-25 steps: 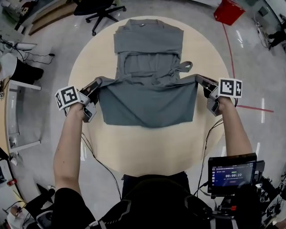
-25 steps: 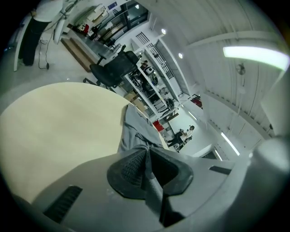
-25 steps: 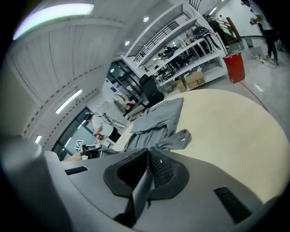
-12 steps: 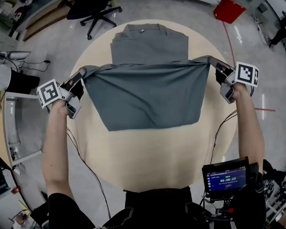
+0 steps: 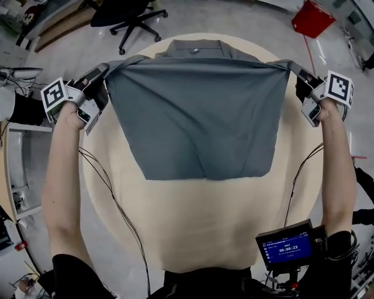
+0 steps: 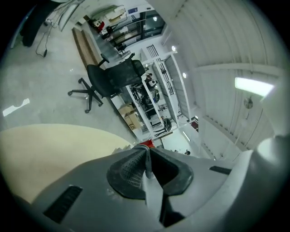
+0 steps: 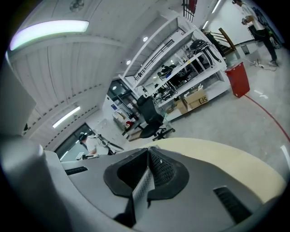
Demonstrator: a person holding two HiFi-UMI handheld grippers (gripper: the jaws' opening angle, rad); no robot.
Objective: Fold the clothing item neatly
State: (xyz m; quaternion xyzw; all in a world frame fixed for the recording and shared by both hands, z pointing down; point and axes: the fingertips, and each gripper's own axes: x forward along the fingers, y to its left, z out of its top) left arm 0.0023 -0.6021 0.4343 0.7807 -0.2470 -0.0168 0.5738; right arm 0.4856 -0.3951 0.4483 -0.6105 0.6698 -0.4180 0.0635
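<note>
- Head view: we see a round, pale wood table point(image 5: 204, 228) on a grey floor point(image 5: 245, 14). A black chair point(image 5: 125, 17) stands beyond it at far left and a red bin point(image 5: 314, 17) at far right. A lit screen point(image 5: 286, 248) sits at near right.
- A second ago both grippers held the shirt's edge over mid-table, and the folded sleeves lay bare beyond it. Now that edge is at the far side and the sleeves are covered.
- The grey shirt point(image 5: 198, 117) lies over the far half of the table. Its held edge is stretched taut from the left gripper point(image 5: 102, 69) to the right gripper point(image 5: 294, 66). Only the collar point(image 5: 196, 49) peeps out past that edge. The near edge lies straight across mid-table, with a few soft creases above it.
- Left gripper view: the table curves off to the left, with the chair and crowded shelves point(image 6: 149, 90) beyond. The jaws are all but together, pinching a thin fold of the grey cloth, which trails back from the pads.
- Right gripper view: the table runs off to the right. The chair, shelves and bin stand behind it, and a person point(image 7: 90, 142) is far off at the left. These jaws too are nearly closed, with a strip of the shirt clamped between the ribbed pads.
</note>
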